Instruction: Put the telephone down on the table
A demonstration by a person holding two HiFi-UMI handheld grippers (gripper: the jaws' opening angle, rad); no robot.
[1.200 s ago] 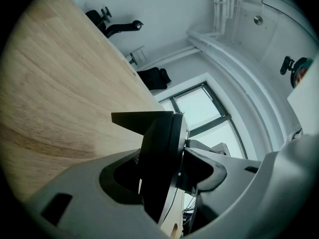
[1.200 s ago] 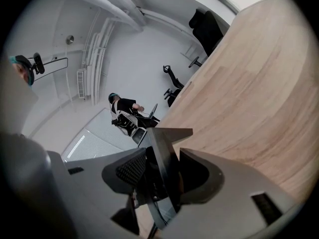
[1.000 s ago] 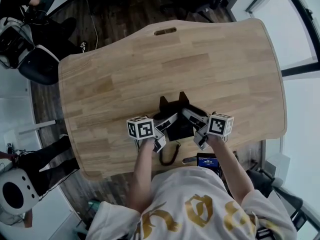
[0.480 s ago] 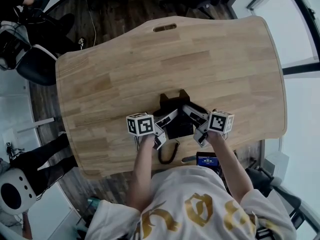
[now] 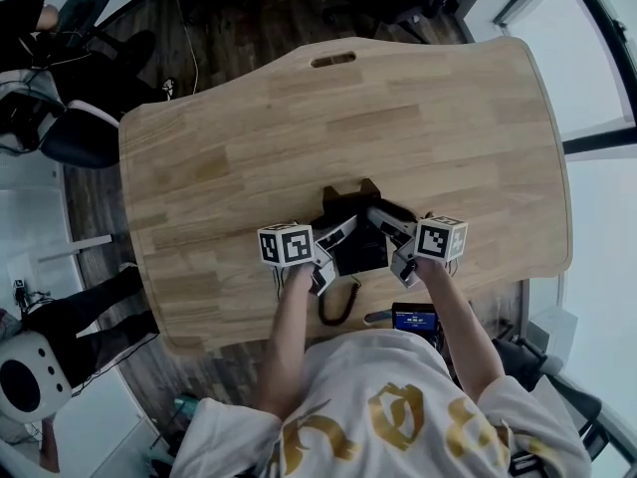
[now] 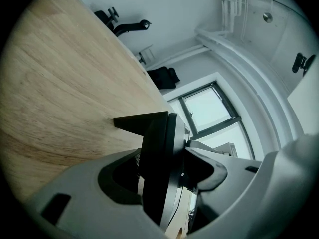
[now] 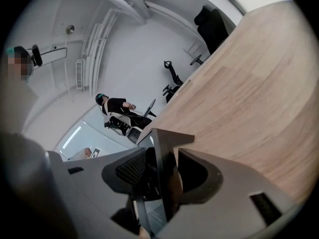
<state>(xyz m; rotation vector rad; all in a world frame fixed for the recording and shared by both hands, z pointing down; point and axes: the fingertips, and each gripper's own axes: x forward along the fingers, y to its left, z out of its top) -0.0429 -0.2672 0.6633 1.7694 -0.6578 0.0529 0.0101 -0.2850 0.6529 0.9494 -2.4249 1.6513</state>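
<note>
While the telephone is kept low over the near middle of the wooden table, it is pinched from both sides. The left gripper is clamped on its left edge and the right gripper on its right edge, with both sets of jaws angled inward toward each other and tipped slightly downward. The left forearm and the right forearm are stretched forward from the body. In the left gripper view the dark slab of the telephone is seen edge-on between the jaws of the left gripper, which have just been eased a little wider yet are pressed against it on either side. In the right gripper view a thin black edge of the telephone is likewise nipped by the right gripper. A coiled cord is trailed from the telephone toward the table's near edge. Whether the telephone's underside is touching the tabletop cannot be told, as it is covered by the jaws and by its own body. A small device with a blue screen is partly hidden at the table's near edge.
</note>
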